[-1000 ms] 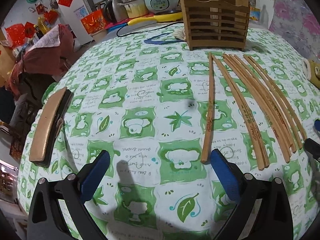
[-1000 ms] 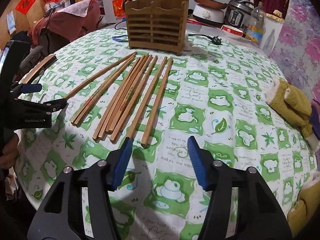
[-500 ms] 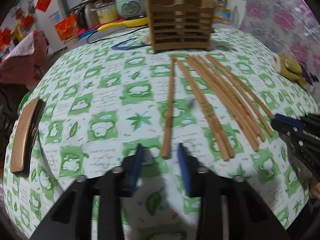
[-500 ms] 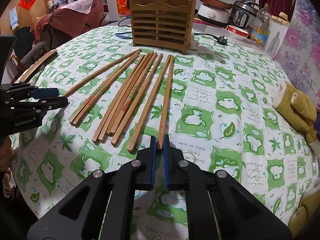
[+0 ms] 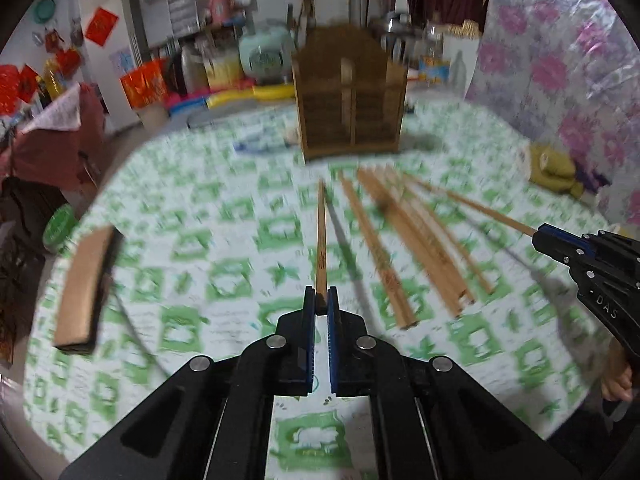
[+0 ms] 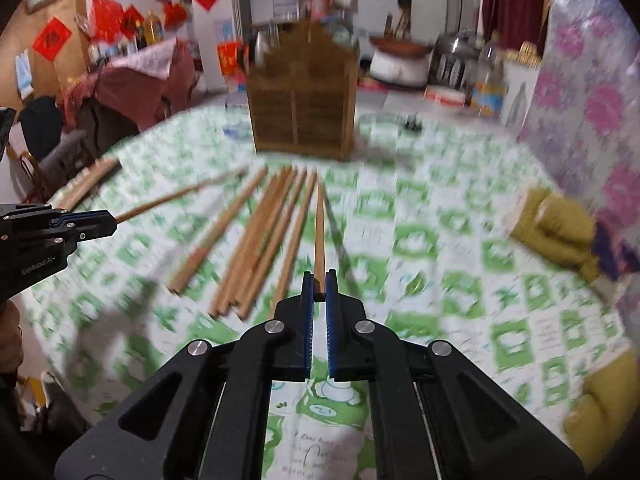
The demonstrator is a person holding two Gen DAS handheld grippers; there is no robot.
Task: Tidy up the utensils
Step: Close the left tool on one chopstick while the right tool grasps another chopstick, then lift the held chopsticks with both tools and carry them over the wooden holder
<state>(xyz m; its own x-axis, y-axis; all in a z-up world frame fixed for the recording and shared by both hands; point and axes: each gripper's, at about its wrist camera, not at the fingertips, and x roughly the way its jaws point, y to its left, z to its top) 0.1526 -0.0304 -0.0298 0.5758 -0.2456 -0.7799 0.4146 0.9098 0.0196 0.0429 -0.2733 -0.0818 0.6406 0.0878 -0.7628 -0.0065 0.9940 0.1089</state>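
My left gripper is shut on the near end of a wooden chopstick, lifted off the green-patterned tablecloth and pointing at the wooden utensil holder. My right gripper is shut on another chopstick, also raised above the cloth. Several more chopsticks lie side by side between the two. Each gripper shows in the other's view: the right gripper at the right edge, the left gripper at the left edge. Both views are blurred.
A slotted wooden holder stands upright at the far side of the round table. A flat brown-and-black object lies near the left edge. An olive cloth sits at the right. Rice cookers, bottles and pots crowd the counter behind.
Both grippers shut, each on the near end of a chopstick, and rose, lifting the sticks off the cloth. The views tilted up toward the holder.
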